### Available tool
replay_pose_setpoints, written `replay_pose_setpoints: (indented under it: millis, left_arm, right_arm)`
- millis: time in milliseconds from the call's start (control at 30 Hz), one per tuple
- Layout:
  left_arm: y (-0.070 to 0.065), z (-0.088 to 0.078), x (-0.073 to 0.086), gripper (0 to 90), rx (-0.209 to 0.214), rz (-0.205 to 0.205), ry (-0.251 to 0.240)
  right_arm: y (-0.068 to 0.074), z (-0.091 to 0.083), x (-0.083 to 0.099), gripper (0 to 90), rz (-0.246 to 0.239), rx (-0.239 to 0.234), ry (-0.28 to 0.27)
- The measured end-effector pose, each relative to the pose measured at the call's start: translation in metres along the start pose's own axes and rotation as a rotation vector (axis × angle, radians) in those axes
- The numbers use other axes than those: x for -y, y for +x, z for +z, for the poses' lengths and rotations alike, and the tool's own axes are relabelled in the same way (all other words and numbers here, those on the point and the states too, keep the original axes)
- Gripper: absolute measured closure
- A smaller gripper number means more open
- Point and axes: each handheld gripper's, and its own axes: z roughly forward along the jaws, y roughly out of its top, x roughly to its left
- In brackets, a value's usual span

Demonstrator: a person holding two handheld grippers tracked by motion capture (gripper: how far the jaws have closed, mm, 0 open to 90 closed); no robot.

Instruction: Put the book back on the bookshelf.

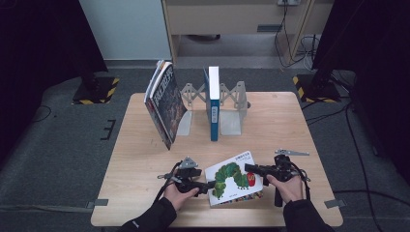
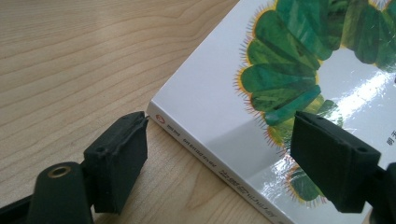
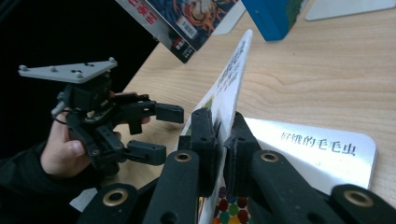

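Near the table's [image 1: 145, 203] front edge lies the caterpillar picture book [image 1: 231, 180], between the two hands. The right gripper [image 1: 254, 168] has its jaws clamped together on the book's front cover [image 3: 232, 88], which stands lifted off the pages at the right side. The left gripper [image 1: 205, 185] sits at the book's left, spine side; its jaws stand wide apart, one just off the spine corner over bare wood, the other over the glossy cover, neither pressing. Farther back, mid-table, a blue book [image 1: 212, 103] stands upright between two grey metal bookends [image 1: 234, 107]. Left of it, a dark-covered book [image 1: 165, 102] leans tilted against the left bookend.
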Motion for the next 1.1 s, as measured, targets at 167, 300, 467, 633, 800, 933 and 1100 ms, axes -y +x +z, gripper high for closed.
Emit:
replay_pose_setpoints:
  millis: [167,300,467,633,800,933,1100]
  left_arm:
    - [-0.001,0.002,0.001,17.1,0.025,-0.009,0.006]
    - [-0.002,0.006,0.002,15.5,0.050,-0.022,0.009]
    - [0.001,0.013,0.004,11.4,0.111,-0.056,0.009]
    - [-0.003,0.020,0.004,6.9,0.142,-0.055,-0.005]
    - [-0.001,0.020,0.003,9.4,0.146,-0.061,-0.007]
    - [0.000,0.019,0.003,13.8,0.134,-0.062,-0.009]
    - [-0.001,0.019,0.003,20.8,0.114,-0.053,-0.007]
  right_arm:
    - [0.003,-0.005,-0.003,87.6,-0.019,-0.040,-0.033]
    - [0.004,-0.006,-0.003,88.0,-0.023,-0.048,-0.039]
    - [0.004,-0.007,-0.004,88.3,-0.034,-0.049,-0.040]
    - [0.004,-0.007,-0.004,88.7,-0.037,-0.051,-0.039]
    - [0.000,-0.007,-0.002,85.7,-0.052,-0.018,-0.037]
    - [-0.003,-0.005,0.001,81.0,-0.084,0.057,-0.028]
    - [-0.007,0.000,0.006,72.6,-0.124,0.165,0.011]
